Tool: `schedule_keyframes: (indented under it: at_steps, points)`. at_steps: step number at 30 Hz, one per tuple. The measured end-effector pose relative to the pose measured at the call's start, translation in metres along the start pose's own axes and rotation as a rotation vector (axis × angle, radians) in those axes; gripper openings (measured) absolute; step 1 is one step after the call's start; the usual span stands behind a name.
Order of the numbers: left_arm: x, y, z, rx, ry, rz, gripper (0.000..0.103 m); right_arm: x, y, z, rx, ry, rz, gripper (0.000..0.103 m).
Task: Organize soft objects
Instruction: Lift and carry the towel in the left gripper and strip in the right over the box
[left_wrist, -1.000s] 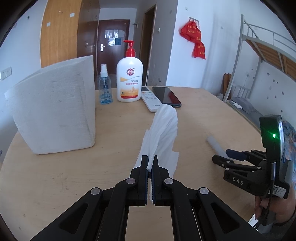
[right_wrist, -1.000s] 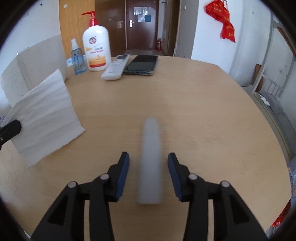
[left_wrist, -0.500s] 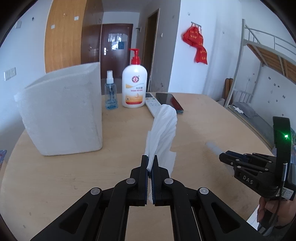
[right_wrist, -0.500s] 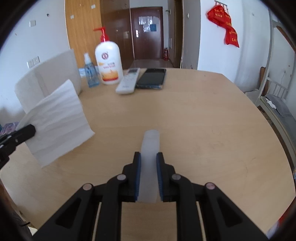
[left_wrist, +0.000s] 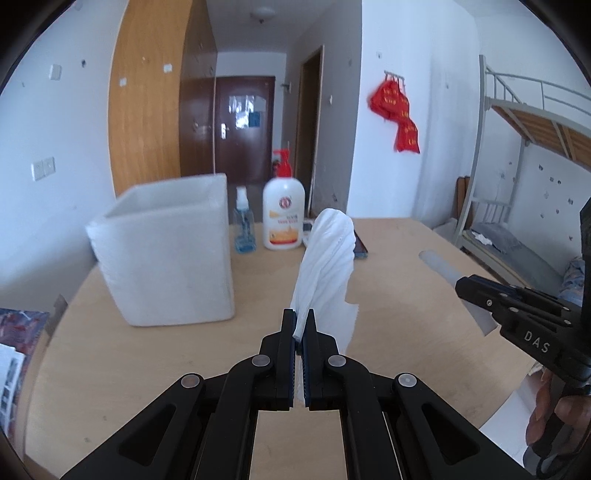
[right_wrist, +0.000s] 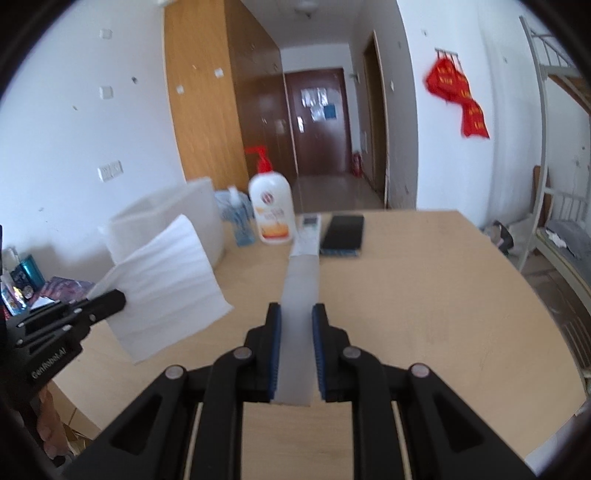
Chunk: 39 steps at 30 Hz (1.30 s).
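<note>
Since a second ago: right tongs (right_wrist: 296, 325) have closed onto the pale foam strip (right_wrist: 301, 280) and lifted it off the counter (right_wrist: 424, 280); left tongs (left_wrist: 302, 325) have risen too. Left pair pinched tight on a corner of the white foam sheet (left_wrist: 327, 266), which stands up ahead of them, clear of the wood. Strip juts forward from the right pair, gripped near its rear end. Both pieces held in the air, probably for carrying to the open white foam box (left_wrist: 166, 251) at the counter's left.
</note>
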<state>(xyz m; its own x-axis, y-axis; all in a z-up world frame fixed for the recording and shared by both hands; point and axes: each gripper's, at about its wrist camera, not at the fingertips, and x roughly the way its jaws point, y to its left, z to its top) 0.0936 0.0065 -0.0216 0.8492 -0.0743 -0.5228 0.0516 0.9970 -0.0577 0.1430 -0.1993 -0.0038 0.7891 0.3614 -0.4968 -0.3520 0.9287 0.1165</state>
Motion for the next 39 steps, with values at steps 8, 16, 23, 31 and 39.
schedule_keyframes:
  at_steps: [8,16,23,31,39]
  points:
    - [-0.051,0.001,0.001,-0.005,-0.095,0.055,0.003,-0.035,0.017,0.005,-0.031,-0.097,0.065,0.02]
    - [-0.086,0.007,-0.003,-0.019,-0.146,0.113,0.003,-0.05,0.035,0.006,-0.063,-0.136,0.132,0.02]
    - [-0.108,0.016,-0.007,-0.032,-0.181,0.164,0.003,-0.054,0.05,0.007,-0.086,-0.156,0.185,0.02]
    - [-0.126,0.029,-0.013,-0.058,-0.201,0.224,0.003,-0.055,0.072,0.006,-0.119,-0.162,0.247,0.02]
    - [-0.14,0.053,-0.02,-0.099,-0.209,0.304,0.003,-0.046,0.102,0.006,-0.158,-0.15,0.335,0.02]
